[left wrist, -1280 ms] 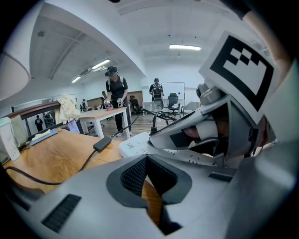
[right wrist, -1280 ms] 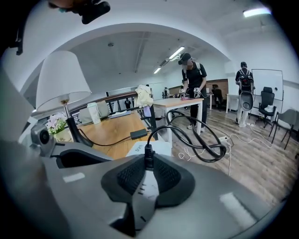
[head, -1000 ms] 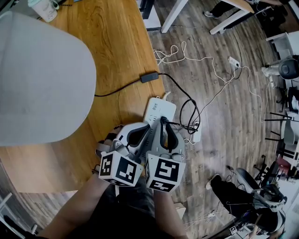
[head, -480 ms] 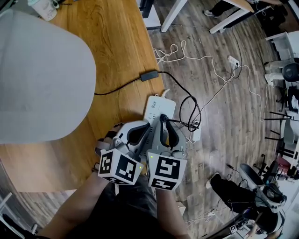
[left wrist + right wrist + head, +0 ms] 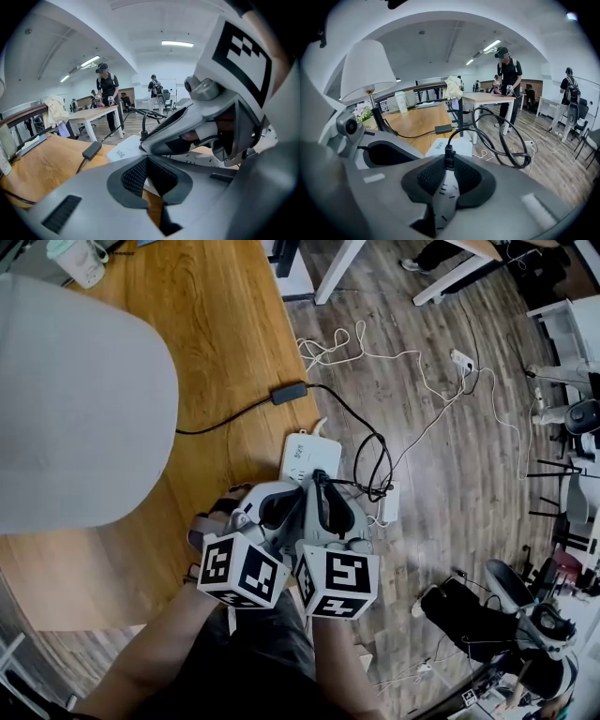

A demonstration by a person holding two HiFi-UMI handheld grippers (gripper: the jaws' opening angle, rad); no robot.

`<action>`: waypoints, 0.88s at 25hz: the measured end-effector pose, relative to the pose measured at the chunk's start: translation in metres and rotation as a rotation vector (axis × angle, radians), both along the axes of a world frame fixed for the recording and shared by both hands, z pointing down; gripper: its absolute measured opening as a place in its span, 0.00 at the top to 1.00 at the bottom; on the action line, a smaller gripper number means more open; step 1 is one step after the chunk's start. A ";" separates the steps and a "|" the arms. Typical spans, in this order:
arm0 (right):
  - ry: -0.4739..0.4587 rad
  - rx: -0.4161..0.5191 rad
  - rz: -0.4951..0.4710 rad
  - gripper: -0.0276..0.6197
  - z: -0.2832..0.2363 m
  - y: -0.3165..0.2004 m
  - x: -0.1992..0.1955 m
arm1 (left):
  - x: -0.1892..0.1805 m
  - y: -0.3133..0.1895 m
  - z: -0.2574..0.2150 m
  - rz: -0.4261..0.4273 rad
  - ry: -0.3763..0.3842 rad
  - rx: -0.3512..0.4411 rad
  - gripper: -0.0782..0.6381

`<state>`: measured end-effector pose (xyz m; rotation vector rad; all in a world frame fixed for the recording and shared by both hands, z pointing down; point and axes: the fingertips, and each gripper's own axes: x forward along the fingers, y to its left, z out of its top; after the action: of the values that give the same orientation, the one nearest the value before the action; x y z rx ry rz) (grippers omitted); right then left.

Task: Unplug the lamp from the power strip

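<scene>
Right hand-held gripper (image 5: 323,484): jaws clamped on the black plug (image 5: 449,156), cord rising from it. Whether the prongs have left the socket cannot be told.

Left hand-held gripper (image 5: 149,159): jaws together, nothing between the pads, tips at the near end of the power strip (image 5: 317,454). Whether it presses on the strip is unclear.

The strip lies at the bench (image 5: 225,324) edge. The lamp (image 5: 75,399) stands well apart on the bench.

Risks, as judged:
- If the strip isn't pinned, it may lift with the plug or slide off the edge.
- The cord loop (image 5: 375,465) over the floor (image 5: 450,521) could snag.
- A sideways pull might bend the prongs.

Containers: one lidded cup (image 5: 80,259) at the far corner, contents hidden.
</scene>
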<state>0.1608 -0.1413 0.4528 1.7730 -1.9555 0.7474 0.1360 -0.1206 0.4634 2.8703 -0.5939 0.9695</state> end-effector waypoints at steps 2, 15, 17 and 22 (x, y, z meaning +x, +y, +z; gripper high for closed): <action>-0.010 -0.013 0.009 0.86 0.001 0.002 0.000 | 0.000 0.000 0.002 -0.010 -0.010 -0.026 0.90; -0.056 0.002 0.015 0.86 -0.001 0.004 0.007 | 0.002 0.000 0.000 -0.039 0.001 -0.063 0.90; 0.090 0.005 -0.050 0.86 -0.003 0.004 0.002 | 0.002 0.000 -0.001 -0.043 0.006 -0.073 0.90; -0.037 0.025 -0.015 0.86 -0.005 0.001 0.004 | 0.003 -0.001 -0.001 -0.047 0.001 -0.080 0.90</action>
<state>0.1652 -0.1403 0.4483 1.7691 -2.0082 0.7596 0.1387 -0.1213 0.4627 2.7737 -0.6057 0.9617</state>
